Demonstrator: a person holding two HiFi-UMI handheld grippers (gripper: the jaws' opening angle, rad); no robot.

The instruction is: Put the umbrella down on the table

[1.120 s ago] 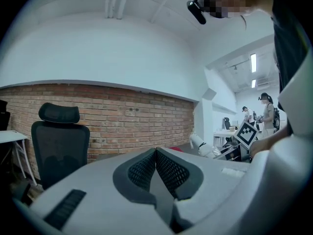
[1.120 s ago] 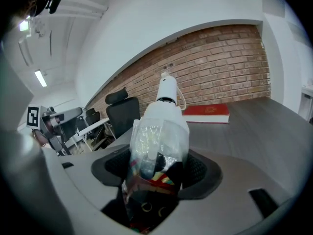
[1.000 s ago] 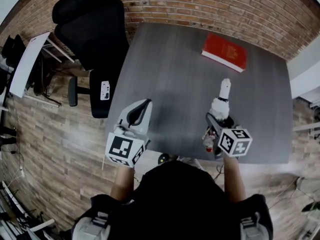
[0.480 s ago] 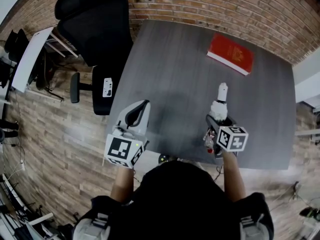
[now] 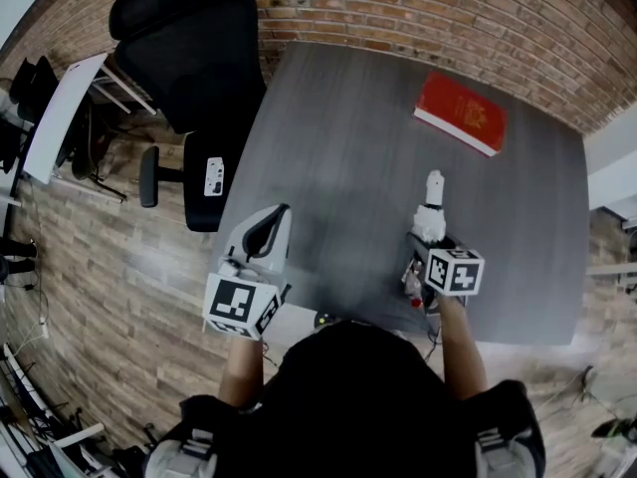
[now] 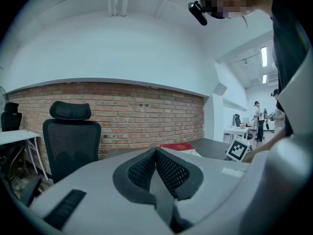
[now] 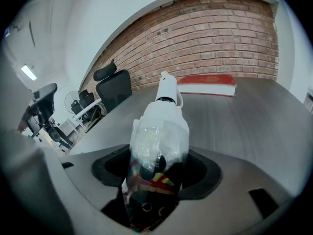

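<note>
Our right gripper (image 7: 156,166) has its jaws wide and clamped on the folded umbrella with the white handle, clear plastic sleeve and striped fabric (image 7: 159,131), gripping the fabric end so the handle points away and downward; the umbrella (image 5: 431,207) hangs over the near right part of the grey wood-grain table (image 5: 338,137), and we cannot tell whether its tip touches yet. We judge it light and compact, soft in the wrapped body around a stiff core, with a slippery sleeve; a grip on the thick middle seems safer than the handle. The table's near edge lies just under the right gripper (image 5: 428,245), so we want the umbrella laid forward; bare room runs ahead to the red hardback book (image 5: 460,114), well apart. Our left gripper (image 5: 267,229) has its jaws together on nothing near the left front corner; the black office chair (image 5: 189,48) stands beyond that side.
</note>
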